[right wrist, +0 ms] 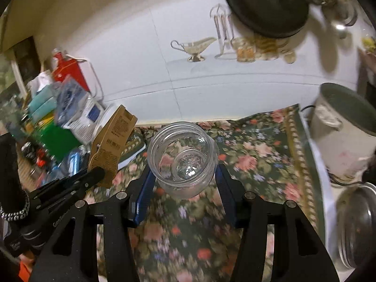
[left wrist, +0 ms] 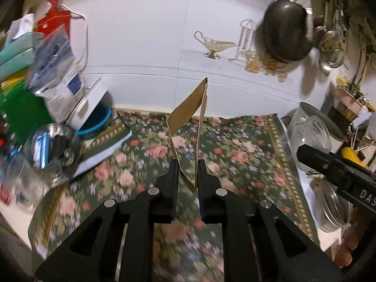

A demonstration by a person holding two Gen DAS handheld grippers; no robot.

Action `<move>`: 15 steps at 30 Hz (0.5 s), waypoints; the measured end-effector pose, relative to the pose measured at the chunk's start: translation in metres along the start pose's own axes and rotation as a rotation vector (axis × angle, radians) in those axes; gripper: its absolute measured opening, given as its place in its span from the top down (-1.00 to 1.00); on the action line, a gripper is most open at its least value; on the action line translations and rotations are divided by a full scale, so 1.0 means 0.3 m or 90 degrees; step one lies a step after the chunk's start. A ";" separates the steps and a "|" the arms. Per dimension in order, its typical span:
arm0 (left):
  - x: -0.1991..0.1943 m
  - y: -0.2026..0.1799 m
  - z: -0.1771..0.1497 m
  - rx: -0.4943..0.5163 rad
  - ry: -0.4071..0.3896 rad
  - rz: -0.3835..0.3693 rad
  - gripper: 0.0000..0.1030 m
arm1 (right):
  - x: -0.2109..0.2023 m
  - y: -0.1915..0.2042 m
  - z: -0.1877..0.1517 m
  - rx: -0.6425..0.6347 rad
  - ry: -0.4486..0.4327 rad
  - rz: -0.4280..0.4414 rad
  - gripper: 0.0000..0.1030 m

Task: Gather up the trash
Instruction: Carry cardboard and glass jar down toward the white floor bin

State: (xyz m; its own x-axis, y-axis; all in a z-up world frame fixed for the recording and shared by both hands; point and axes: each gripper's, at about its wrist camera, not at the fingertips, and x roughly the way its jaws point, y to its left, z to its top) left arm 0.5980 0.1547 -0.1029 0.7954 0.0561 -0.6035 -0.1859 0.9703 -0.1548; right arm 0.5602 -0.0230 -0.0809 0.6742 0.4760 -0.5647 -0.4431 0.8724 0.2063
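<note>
My left gripper (left wrist: 187, 176) is shut on a folded brown cardboard package (left wrist: 188, 122) that stands up between its fingers above the floral tablecloth (left wrist: 235, 145). In the right wrist view the same cardboard package (right wrist: 112, 141) shows at the left, held by the left gripper (right wrist: 98, 172). My right gripper (right wrist: 184, 183) is shut on a clear glass jar (right wrist: 183, 157), mouth tilted toward the camera, lifted over the cloth. The right gripper's black finger (left wrist: 329, 166) pokes in at the right edge of the left wrist view.
A heap of packets, a red bag (left wrist: 55, 16), a white tub (left wrist: 87, 103) and cans (left wrist: 42, 148) crowds the left. A dark pan (left wrist: 285, 30) hangs on the white tiled wall (left wrist: 141, 47). A white pot (right wrist: 340, 131) and metal lids (right wrist: 357, 223) stand at the right.
</note>
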 end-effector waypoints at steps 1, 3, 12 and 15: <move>-0.027 -0.012 -0.011 0.001 -0.002 0.001 0.73 | -0.023 0.001 -0.007 -0.003 0.000 0.001 0.04; -0.094 -0.038 -0.039 0.007 -0.006 0.001 0.73 | -0.080 -0.012 -0.034 -0.006 -0.001 0.002 0.04; -0.303 -0.064 -0.166 0.026 -0.013 -0.026 0.73 | -0.266 0.026 -0.154 0.009 -0.015 -0.001 0.04; -0.340 -0.048 -0.213 0.032 -0.006 -0.038 0.73 | -0.310 0.061 -0.206 0.018 -0.018 -0.015 0.04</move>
State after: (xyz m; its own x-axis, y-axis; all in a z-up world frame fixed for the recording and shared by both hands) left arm 0.4827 0.1200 -0.0890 0.8101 -0.0008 -0.5863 -0.1086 0.9825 -0.1514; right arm 0.4530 -0.0581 -0.0740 0.7010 0.4578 -0.5468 -0.4099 0.8861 0.2163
